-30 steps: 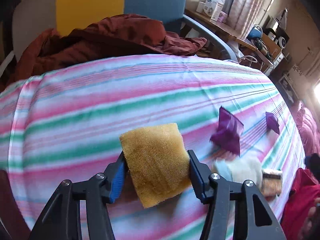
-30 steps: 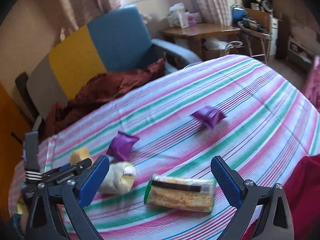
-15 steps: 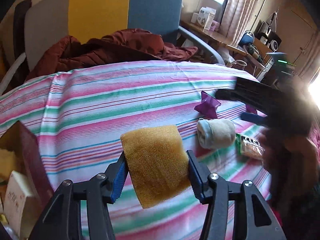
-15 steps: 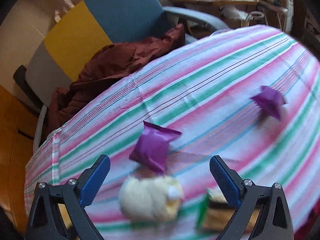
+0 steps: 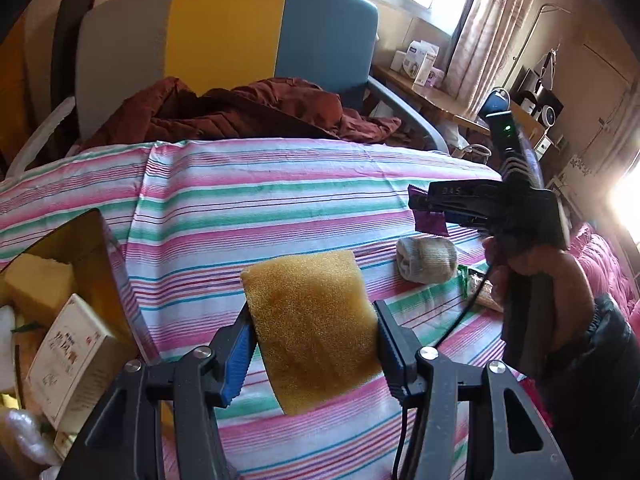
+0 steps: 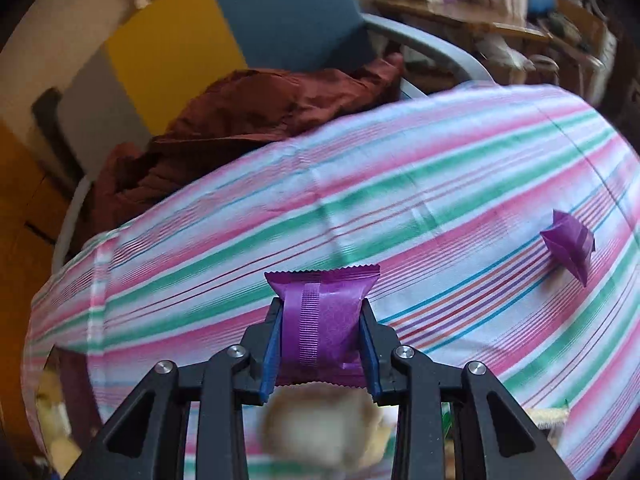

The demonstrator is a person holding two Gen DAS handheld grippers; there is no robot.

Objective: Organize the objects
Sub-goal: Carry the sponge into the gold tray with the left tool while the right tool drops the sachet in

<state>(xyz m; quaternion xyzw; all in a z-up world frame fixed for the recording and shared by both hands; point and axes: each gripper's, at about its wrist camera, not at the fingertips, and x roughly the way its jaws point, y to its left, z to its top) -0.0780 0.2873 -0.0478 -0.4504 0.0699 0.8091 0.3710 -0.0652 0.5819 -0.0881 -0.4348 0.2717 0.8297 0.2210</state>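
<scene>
My left gripper is shut on a yellow-brown sponge, held above the striped cloth. In the right wrist view my right gripper is shut on a purple snack packet over the cloth. From the left wrist view the right gripper shows at the right, gripped by a hand, with the purple packet in it. A second purple packet lies on the cloth to the right. A rolled pale sock lies below the right gripper, blurred in the right wrist view.
An open cardboard box at the left holds a yellow sponge and a white carton. A wrapped green-edged packet lies beside the sock. A dark red garment covers a grey, yellow and blue chair behind.
My right gripper has closed on the purple packet and lifted it off the cloth. My left gripper carried the sponge leftward, bringing the open box into view.
</scene>
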